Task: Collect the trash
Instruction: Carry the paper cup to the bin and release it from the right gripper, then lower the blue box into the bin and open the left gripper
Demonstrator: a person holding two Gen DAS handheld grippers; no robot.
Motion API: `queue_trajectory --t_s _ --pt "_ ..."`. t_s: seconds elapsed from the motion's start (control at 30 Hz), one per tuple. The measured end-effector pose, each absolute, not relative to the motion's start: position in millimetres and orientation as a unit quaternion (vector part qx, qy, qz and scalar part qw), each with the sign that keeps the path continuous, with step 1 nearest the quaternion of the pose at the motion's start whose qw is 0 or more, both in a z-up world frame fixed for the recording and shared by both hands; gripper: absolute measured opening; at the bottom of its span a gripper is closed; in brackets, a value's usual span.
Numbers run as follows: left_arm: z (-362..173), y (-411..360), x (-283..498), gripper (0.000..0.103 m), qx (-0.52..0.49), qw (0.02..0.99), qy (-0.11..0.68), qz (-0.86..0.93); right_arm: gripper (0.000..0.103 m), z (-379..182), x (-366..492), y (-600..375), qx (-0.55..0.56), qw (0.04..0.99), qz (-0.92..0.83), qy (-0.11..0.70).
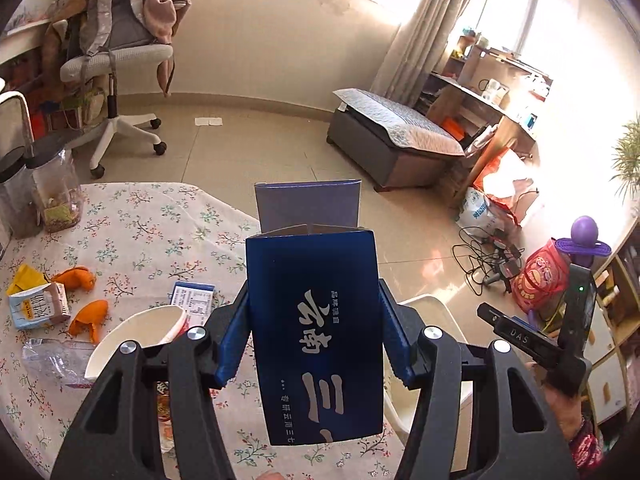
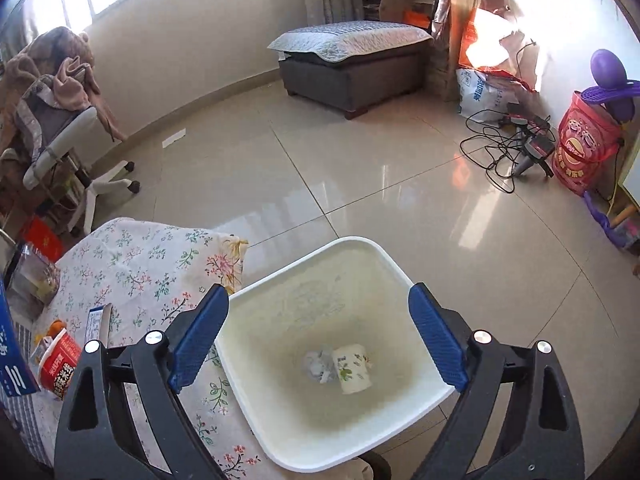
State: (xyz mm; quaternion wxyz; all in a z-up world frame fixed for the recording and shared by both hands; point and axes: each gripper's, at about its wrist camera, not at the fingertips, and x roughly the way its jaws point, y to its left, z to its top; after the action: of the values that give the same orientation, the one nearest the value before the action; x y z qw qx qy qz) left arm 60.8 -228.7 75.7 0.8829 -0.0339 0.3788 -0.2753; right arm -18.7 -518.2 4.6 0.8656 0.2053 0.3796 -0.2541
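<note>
The floral-clothed table (image 1: 132,220) carries the remaining litter, and its right edge meets the white trash bin (image 2: 400,276), which stands on the tiled floor (image 2: 360,152) just beside it. Past the table the floor is open as far as the grey ottoman (image 2: 352,76) and the office chair (image 1: 116,60).

The bin is roomy, with only a crumpled wad (image 2: 319,366) and a flower-printed paper cup (image 2: 353,368) at its bottom. The right gripper (image 2: 318,338) hangs over it with jaws spread wide, holding nothing.

The left gripper (image 1: 314,332) pinches a tall dark blue carton (image 1: 316,320) by its 2 sides, above the table's right edge. The carton's top flap stands open, and large pale Chinese characters, including "云南" and "三", run down its face.

On the table lie a white paper bowl (image 1: 136,340), a small milk carton (image 1: 38,306) with blurred print, 2 orange peel pieces (image 1: 90,318) and a clear wrapper (image 1: 52,356).
</note>
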Motion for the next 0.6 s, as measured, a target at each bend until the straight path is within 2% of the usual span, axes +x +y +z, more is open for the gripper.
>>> queue_trajectory --t_s 0.3,0.6 --pt "59.0 -315.0 50.7 0.057 0.011 0.85 0.406 -0.336 0.093 10.7 -67.5 -565.9 0.308 0.817 -0.389 0.294" --pt "19.0 -381.3 46.1 0.057 0.039 0.808 0.455 -0.373 0.093 15.7 -93.2 -577.4 0.316 0.803 -0.441 0.247"
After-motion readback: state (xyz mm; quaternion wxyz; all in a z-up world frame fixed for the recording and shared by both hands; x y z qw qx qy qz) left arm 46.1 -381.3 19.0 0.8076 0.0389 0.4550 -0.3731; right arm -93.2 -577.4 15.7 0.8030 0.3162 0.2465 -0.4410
